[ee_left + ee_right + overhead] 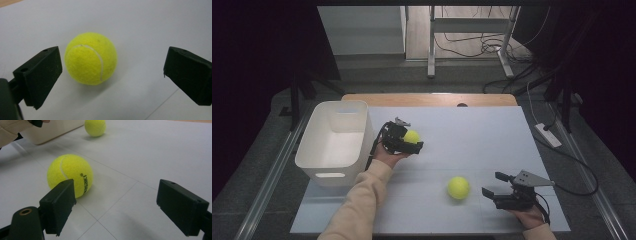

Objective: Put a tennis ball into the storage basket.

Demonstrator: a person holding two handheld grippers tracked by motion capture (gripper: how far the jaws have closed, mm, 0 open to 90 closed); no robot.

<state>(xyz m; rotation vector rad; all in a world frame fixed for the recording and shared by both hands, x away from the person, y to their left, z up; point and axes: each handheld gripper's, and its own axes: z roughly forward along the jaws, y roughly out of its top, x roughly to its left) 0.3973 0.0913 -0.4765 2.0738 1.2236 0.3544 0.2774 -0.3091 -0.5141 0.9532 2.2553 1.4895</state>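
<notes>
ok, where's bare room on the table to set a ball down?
Free: the right half of the white table, beyond the right tongs, and inside the white plastic bin. Crowded: beside the bin, where the left tongs straddle a yellow tennis ball.

A white bin (337, 142) stands on the table's (492, 135) left.

The left hand-held gripper (412, 142) sits mid-frame, slightly left, its jaws spread wide, the sleeved forearm (359, 200) rising from the bottom edge. The right hand-held gripper (494, 185) waits lower right, jaws wide apart too, pointing left.
</notes>
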